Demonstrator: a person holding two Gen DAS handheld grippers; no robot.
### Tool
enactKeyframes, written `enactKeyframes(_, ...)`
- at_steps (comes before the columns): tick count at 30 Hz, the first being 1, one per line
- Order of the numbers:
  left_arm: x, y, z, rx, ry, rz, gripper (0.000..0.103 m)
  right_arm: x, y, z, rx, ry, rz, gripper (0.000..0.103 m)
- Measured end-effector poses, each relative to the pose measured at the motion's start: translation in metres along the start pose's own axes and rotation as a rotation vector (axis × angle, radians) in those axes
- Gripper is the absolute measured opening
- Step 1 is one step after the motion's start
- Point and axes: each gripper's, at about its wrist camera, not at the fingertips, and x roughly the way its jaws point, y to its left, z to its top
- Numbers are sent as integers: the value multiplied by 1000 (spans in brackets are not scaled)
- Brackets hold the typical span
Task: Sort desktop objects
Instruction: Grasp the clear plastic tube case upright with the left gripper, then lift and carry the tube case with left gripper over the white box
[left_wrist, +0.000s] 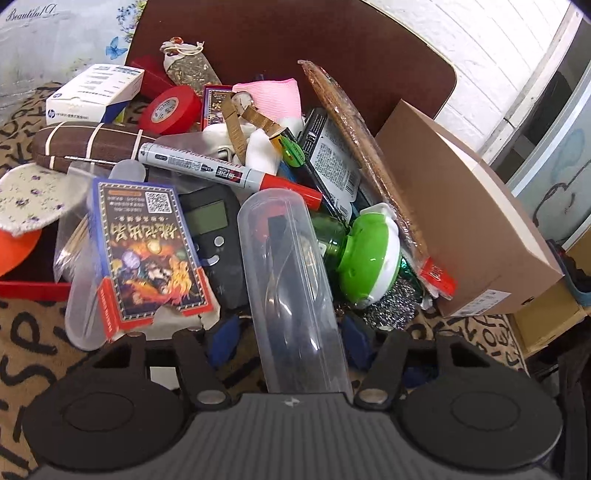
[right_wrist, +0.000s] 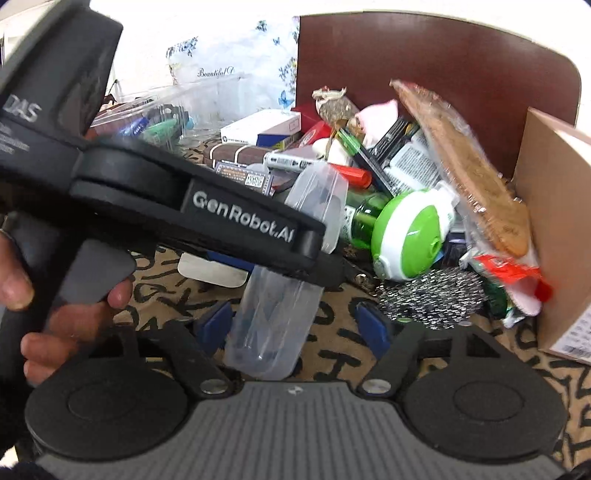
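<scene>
A long clear plastic case (left_wrist: 291, 291) with dark cutlery inside lies lengthwise between the blue fingers of my left gripper (left_wrist: 290, 341), above the clutter pile. The left jaws stand wide, and I cannot tell if they press the case. In the right wrist view the same case (right_wrist: 273, 314) hangs tilted between the blue fingers of my open right gripper (right_wrist: 295, 325), with gaps on both sides. The left gripper's black body (right_wrist: 177, 206) crosses over the case from the left, held by a hand (right_wrist: 70, 325).
The pile holds a blue card box (left_wrist: 147, 251), a red-capped marker (left_wrist: 221, 170), red tape (left_wrist: 171, 109), a green-white round gadget (left_wrist: 369, 254), a steel scrubber (left_wrist: 391, 302) and a wrapped biscuit pack (left_wrist: 362, 147). A cardboard box (left_wrist: 454, 206) stands right. A clear bin (right_wrist: 147, 118) stands far left.
</scene>
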Motion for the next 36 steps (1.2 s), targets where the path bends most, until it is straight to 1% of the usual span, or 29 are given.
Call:
enactKeyframes(1,4,0,0,-3,10,0,63,2,-1,-1,18,10,17,59)
enactKeyframes(2,9,0,0,-3,20,-5,63,3,-2,-2,28,18,32,56)
enactKeyframes(3,11,0,-2,-3,25,-18,57,3,-2,-3,32,21,43,48)
enactKeyframes(4,11,0,-3,-8,22,-44,52,3,-3,-4,37,24,44,46)
enactKeyframes(7,8,-3,-6,-24,26,-49,52,-2,-6,-6,64,29,58,45)
enactKeyframes(10,-1,-9,-10,-26,10,-57,52,-12,-4,-8,48,24,54,45)
enactKeyframes(13,-15,-19,-12,-18,-20,-59,51,-26,-3,-10,44,0,60,45)
enactKeyframes(16,-29,-37,-7,12,-63,-64,51,-45,-4,-8,41,-43,53,45)
enactKeyframes(20,-44,-66,7,64,-124,-94,51,-74,-11,-1,31,-124,19,45)
enactKeyframes(24,-48,-101,25,127,-165,-133,51,-100,-27,9,37,-202,-31,44)
enactKeyframes(27,-43,-128,38,180,-186,-164,51,-119,-45,14,46,-248,-72,44)
enactKeyframes(33,-22,-177,69,235,-181,-260,52,-147,-89,30,73,-314,-168,44)
enactKeyframes(36,-5,-200,81,269,-169,-284,52,-155,-114,37,91,-322,-209,44)
